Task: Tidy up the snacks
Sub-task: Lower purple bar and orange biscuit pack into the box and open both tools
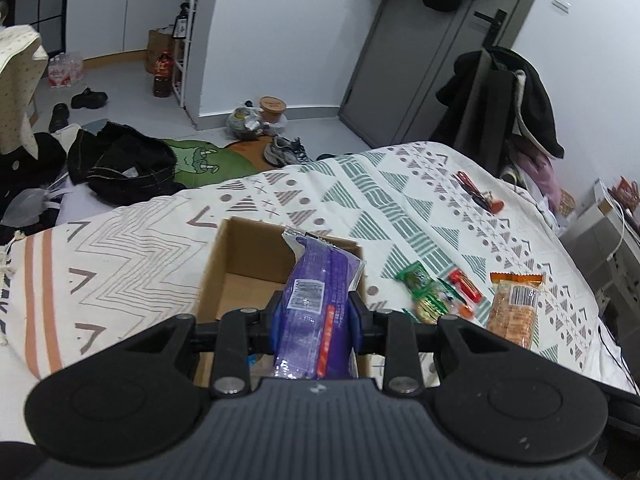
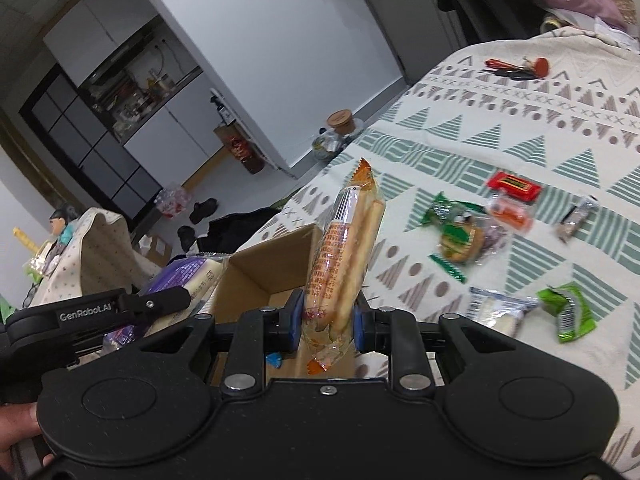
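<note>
Both hands are loaded over the cardboard box [image 1: 256,264] on the bed [image 1: 400,200]. The left tongs [image 1: 316,312] are clamped on a purple snack pack [image 1: 316,296], held right above the box opening. The right tongs [image 2: 326,320] are pinched tight on an orange biscuit pack [image 2: 344,248], standing upright just above the box's near edge. This looks like the drop-off step: lower each pack inside, then ease the tongs apart. More loose snacks [image 2: 460,232] wait on the bedspread to the right.
</note>
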The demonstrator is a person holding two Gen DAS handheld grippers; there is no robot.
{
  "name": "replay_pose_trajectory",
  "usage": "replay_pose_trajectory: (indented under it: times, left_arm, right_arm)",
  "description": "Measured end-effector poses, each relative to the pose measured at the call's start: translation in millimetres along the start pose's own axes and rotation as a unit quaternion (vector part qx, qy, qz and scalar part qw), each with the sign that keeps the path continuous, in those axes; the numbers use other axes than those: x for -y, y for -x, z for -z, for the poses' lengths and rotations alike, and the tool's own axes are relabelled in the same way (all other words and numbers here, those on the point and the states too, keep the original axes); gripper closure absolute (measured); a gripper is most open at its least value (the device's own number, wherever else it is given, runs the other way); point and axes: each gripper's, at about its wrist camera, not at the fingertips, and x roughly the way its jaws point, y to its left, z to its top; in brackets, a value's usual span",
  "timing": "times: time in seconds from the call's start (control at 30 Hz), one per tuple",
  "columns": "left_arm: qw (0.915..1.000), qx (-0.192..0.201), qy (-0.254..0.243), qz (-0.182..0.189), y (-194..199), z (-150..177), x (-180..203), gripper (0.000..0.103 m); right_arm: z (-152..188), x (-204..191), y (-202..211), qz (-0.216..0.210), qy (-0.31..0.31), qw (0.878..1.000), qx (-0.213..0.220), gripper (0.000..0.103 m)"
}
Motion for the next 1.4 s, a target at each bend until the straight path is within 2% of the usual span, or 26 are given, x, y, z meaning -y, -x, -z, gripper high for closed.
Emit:
replay_pose_trajectory:
  times: [0.57,0.7,0.77,0.87,0.97,1.0,1.07,1.13,1.4]
  left_arm:
    - [0.9989,-0.016,0.045,-0.002,-19,-6,-43,0.072]
    - [0.9982,-0.027,0.045,-0.027,-24,-9,-47,0.065]
    - [0.9976,-0.029,0.051,-0.036,-24,-10,-51,0.058]
    - [0.9973,-0.028,0.057,-0.037,-22,-11,-57,0.051]
    - [0.9968,-0.027,0.06,-0.046,-19,-13,-61,0.038]
    - [0.9967,-0.026,0.061,-0.048,-19,-14,-62,0.036]
    - [0.9967,-0.024,0.061,-0.048,-17,-14,-62,0.027]
    - [0.997,-0.027,0.058,-0.042,-16,-14,-61,0.022]
    - [0.9972,-0.043,0.046,-0.041,-14,-8,-45,0.018]
  right_arm:
    - [6,-61,-46,-0.009,0.037,0.998,-0.05,0.079]
    - [11,-71,-57,-0.011,0.04,0.997,-0.062,0.079]
    - [13,-75,-63,-0.011,0.042,0.997,-0.068,0.079]
    - [17,-81,-70,-0.016,0.044,0.996,-0.078,0.079]
    - [20,-86,-76,-0.024,0.047,0.995,-0.09,0.072]
    - [21,-87,-76,-0.024,0.05,0.994,-0.093,0.064]
    - [23,-87,-73,-0.017,0.055,0.994,-0.094,0.056]
    - [22,-83,-67,-0.009,0.055,0.994,-0.09,0.053]
    - [11,-59,-33,0.029,0.059,0.996,-0.059,0.027]
